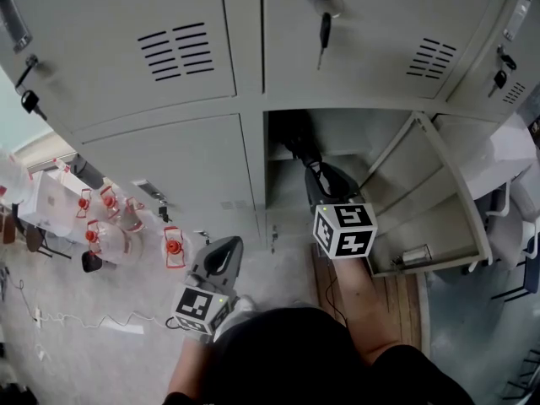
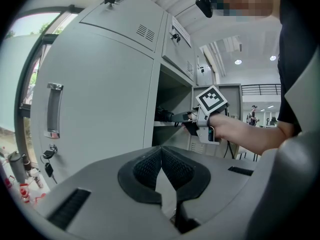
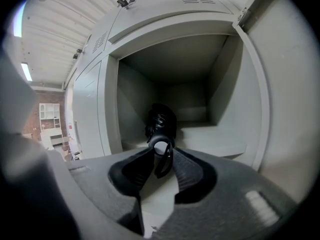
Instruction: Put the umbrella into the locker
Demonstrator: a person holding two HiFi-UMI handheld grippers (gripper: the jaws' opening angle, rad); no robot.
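The folded black umbrella (image 3: 161, 121) lies inside the open grey metal locker compartment (image 3: 227, 104), at the centre of the right gripper view, with its handle end toward the camera. The right hand-held gripper (image 3: 163, 153) has its jaws closed partway, gripping that handle end at their tips. The left hand-held gripper (image 2: 161, 151), at the lower left of the head view, holds nothing, and its jaws are pressed together.

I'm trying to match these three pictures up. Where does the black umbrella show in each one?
Head view: umbrella just above centre, inside the open locker compartment, ahead of the right gripper.
Left gripper view: umbrella at centre, lying level, right gripper at its end.
Right gripper view: umbrella dead centre, handle end between the jaws.
Shared landmark: the open locker compartment, around the umbrella in every view.
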